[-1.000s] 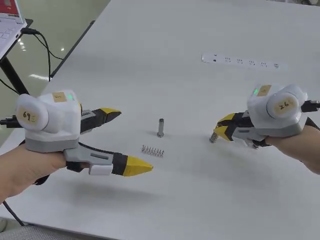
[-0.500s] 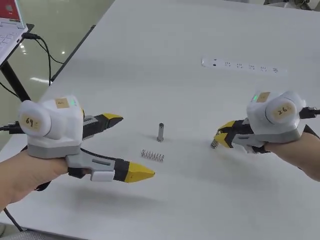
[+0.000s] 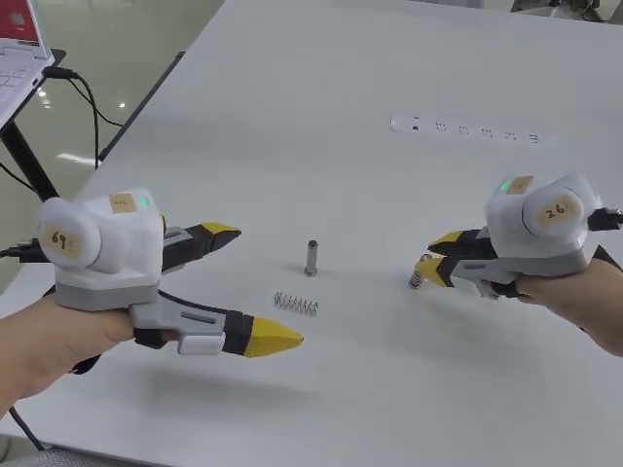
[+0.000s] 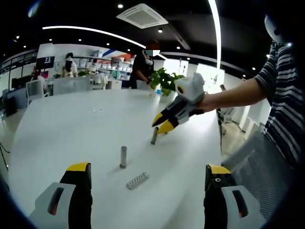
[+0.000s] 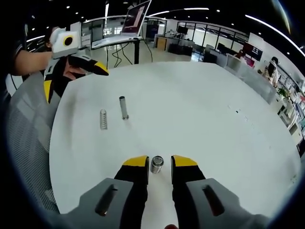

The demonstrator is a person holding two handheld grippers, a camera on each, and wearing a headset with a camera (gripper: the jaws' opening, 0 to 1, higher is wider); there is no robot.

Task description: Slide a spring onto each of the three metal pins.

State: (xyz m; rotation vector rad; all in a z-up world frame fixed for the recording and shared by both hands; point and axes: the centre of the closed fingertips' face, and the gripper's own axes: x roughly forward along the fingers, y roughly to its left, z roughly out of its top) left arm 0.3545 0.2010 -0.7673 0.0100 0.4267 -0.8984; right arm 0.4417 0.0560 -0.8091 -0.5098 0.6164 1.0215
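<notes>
A bare metal pin [image 3: 311, 258] stands upright mid-table, and a loose spring [image 3: 295, 304] lies flat just in front of it. To the right stands a second pin wearing a spring [image 3: 417, 279]. My right gripper [image 3: 435, 257] is open a little, its yellow tips straddling that sprung pin [image 5: 157, 164] with a small gap on each side. My left gripper [image 3: 248, 285] is open wide and holds nothing, left of the loose spring [image 4: 137, 180] and the bare pin [image 4: 123, 157]. The left gripper view also takes in the right gripper [image 4: 163, 122] by the sprung pin [image 4: 154, 135].
A white power strip [image 3: 472, 127] lies at the back right of the white table [image 3: 292, 117]. A laptop [image 3: 15, 39] on a stand with trailing cables sits off the table's left edge. People stand far behind in the left gripper view.
The right gripper's jaws have parted slightly around the sprung pin. The left gripper, the bare pin and the loose spring have kept their places; the head camera has shifted a little.
</notes>
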